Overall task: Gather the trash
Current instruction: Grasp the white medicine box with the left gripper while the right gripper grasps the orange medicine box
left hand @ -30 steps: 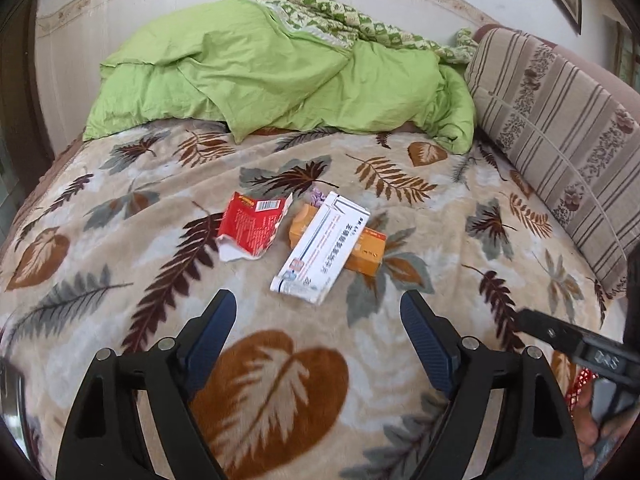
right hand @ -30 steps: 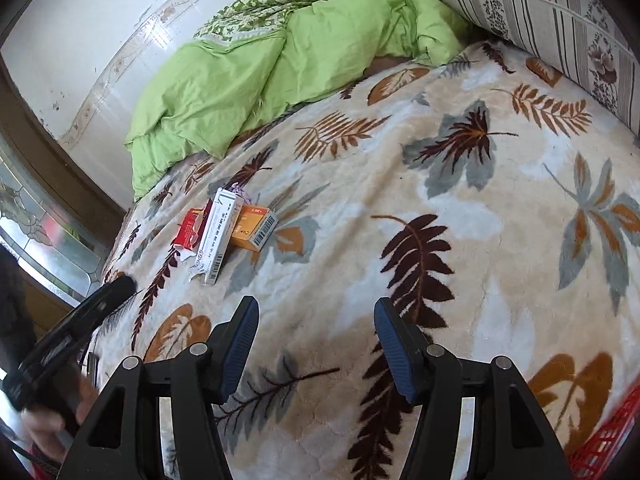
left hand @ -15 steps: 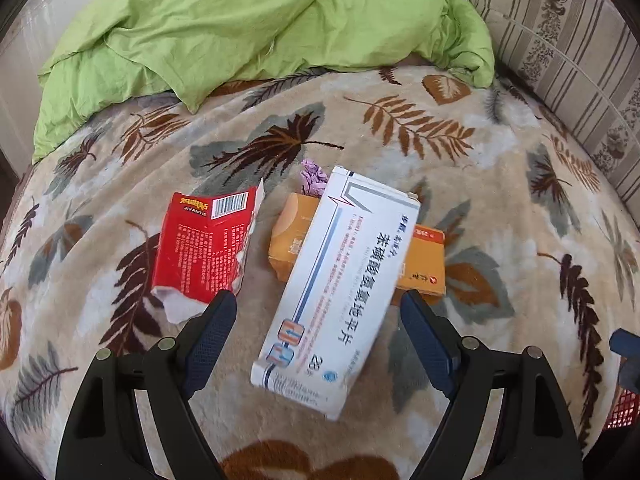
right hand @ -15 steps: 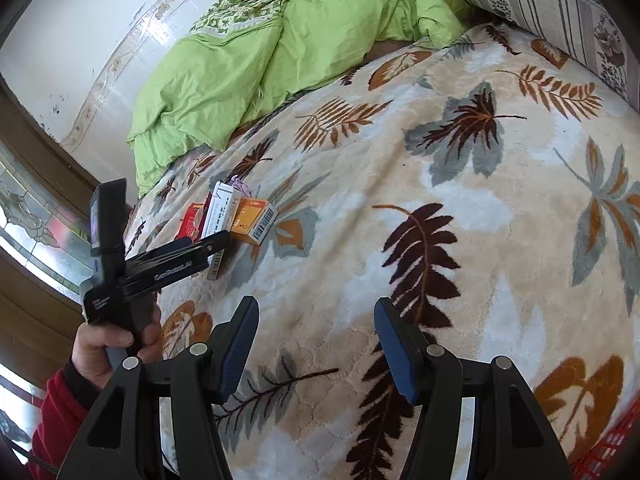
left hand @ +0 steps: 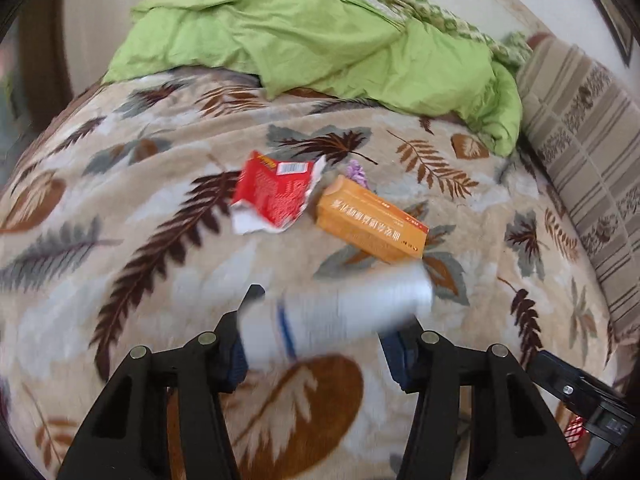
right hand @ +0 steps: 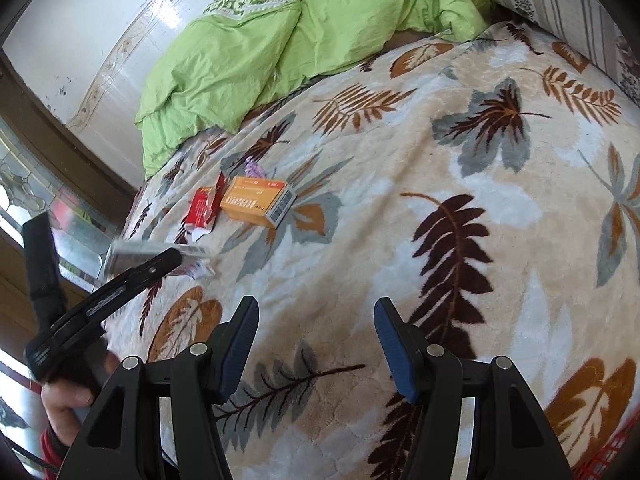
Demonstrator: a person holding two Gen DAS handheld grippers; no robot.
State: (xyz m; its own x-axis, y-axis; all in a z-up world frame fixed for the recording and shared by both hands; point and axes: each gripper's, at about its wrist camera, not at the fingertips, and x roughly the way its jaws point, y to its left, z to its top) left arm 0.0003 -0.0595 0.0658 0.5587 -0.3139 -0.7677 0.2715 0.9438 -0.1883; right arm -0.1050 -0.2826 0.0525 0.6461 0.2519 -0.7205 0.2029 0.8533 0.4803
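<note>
Left gripper [left hand: 316,344]: jaws just closing, clamped on blurred white box [left hand: 336,312], lifted off blanket [left hand: 120,280] | right gripper [right hand: 316,344]: jaws apart, empty | orange box [left hand: 370,222], red packet [left hand: 276,196] at 12 o'clock.

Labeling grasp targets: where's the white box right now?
The white box is between the left hand-held gripper's just-closed jaws, low centre of the left wrist view, lifted off the blanket in front of the orange box.

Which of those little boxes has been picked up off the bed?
The white box, clamped in the left gripper; the orange box and torn red packet lie on the blanket.
</note>
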